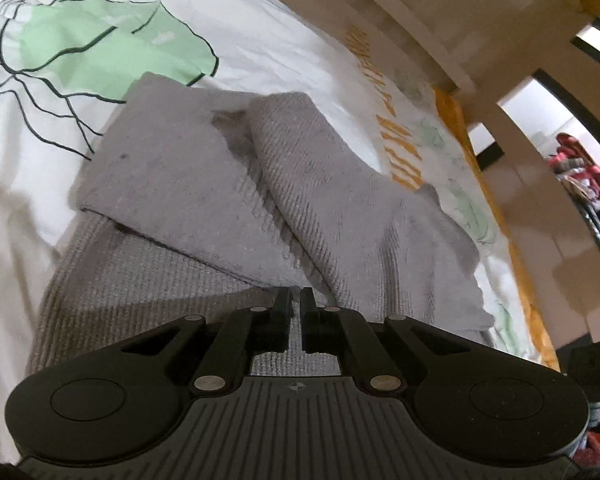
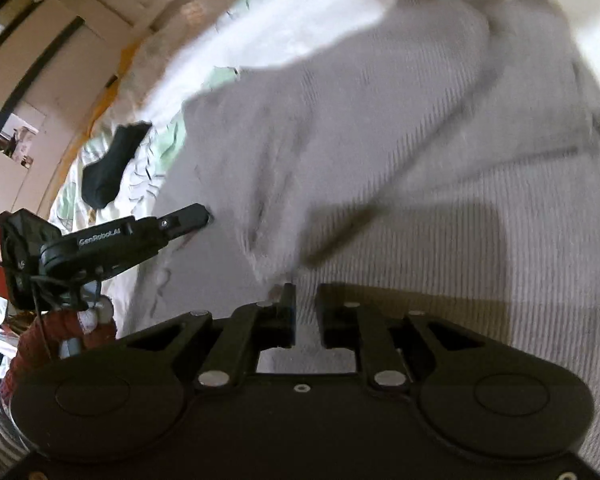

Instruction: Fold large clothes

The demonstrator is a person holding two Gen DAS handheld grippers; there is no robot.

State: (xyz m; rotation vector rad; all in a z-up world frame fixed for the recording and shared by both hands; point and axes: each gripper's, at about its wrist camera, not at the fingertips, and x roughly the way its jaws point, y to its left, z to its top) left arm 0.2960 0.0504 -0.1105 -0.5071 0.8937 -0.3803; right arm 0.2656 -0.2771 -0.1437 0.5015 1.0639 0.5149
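Note:
A grey ribbed knit sweater (image 1: 204, 200) lies on a bed with both sleeves folded across its body. My left gripper (image 1: 296, 300) is over the sweater's near edge, its jaws nearly closed with a thin gap; I cannot tell if fabric is pinched. In the right wrist view the same sweater (image 2: 400, 140) fills the frame, blurred. My right gripper (image 2: 305, 300) hovers over the knit with a narrow gap between its jaws and nothing clearly held. The left gripper (image 2: 198, 216) also shows there, its tip touching the sweater's left side.
The bed sheet (image 1: 80, 40) is white with green leaves and an orange border (image 1: 480, 184). A black sock (image 2: 112, 164) lies on the sheet left of the sweater. A beige wall and doorway (image 1: 540, 120) stand beyond the bed edge.

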